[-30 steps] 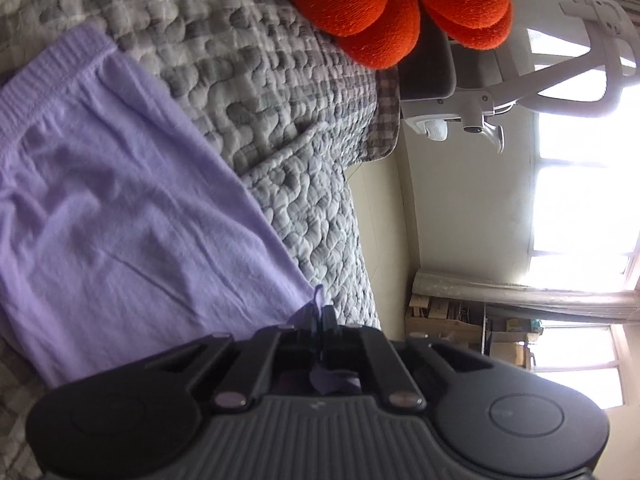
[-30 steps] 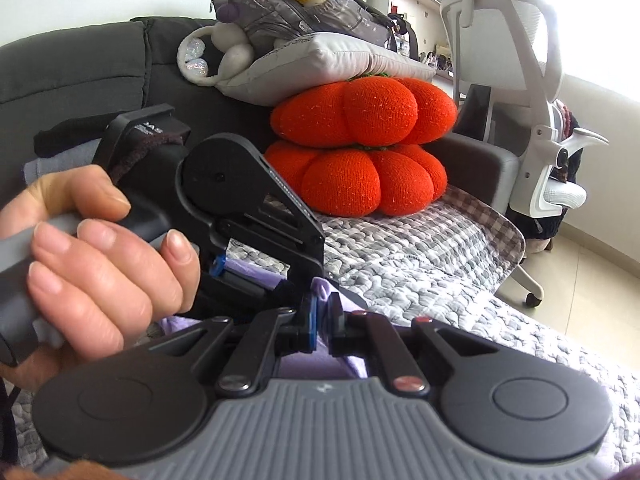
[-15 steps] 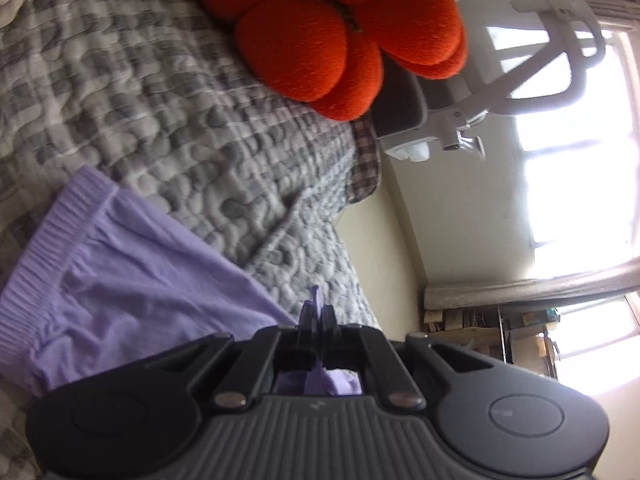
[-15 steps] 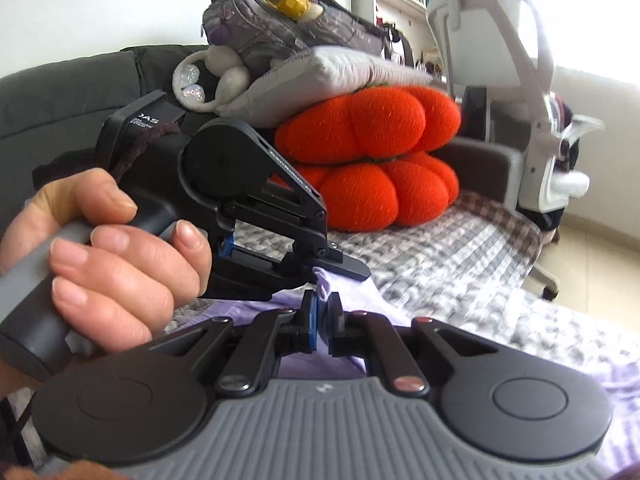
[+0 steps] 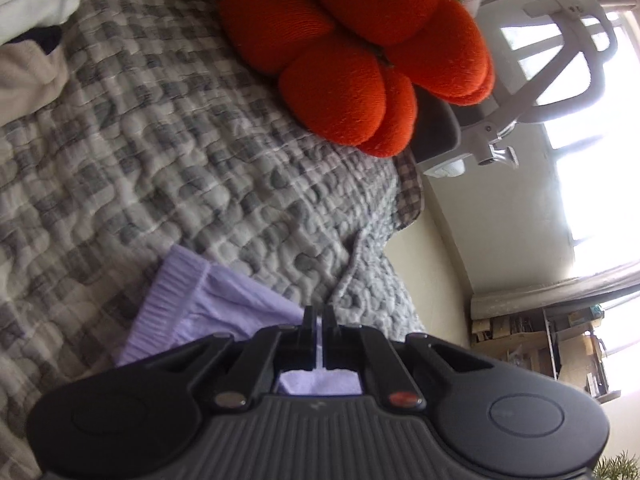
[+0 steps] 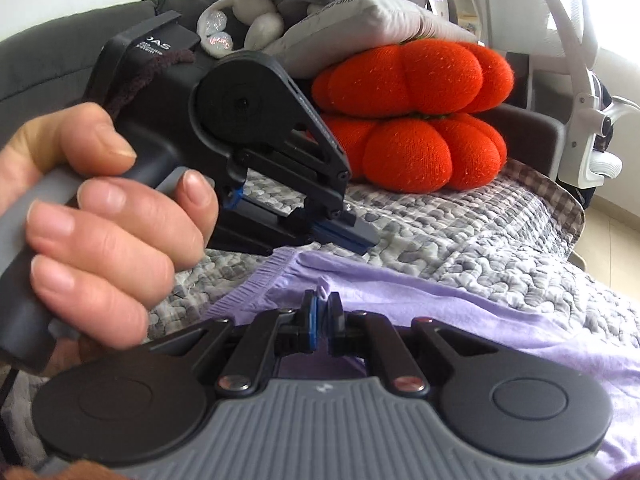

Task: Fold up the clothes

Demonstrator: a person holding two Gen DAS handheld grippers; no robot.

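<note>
The grey quilted sofa cover now fills most of the left wrist view, where a second ago the lilac garment spread across it; only its ribbed band and a strip of cloth remain ahead of the jaws. That suggests the held edge is being carried over the rest, so a fold looks under way. The orange pumpkin cushions loom nearer than before. The left gripper has its jaws pinched tight on a thin lilac edge; the right gripper likewise nips a small tuft. In the right view the garment lies on the cover.
</note>
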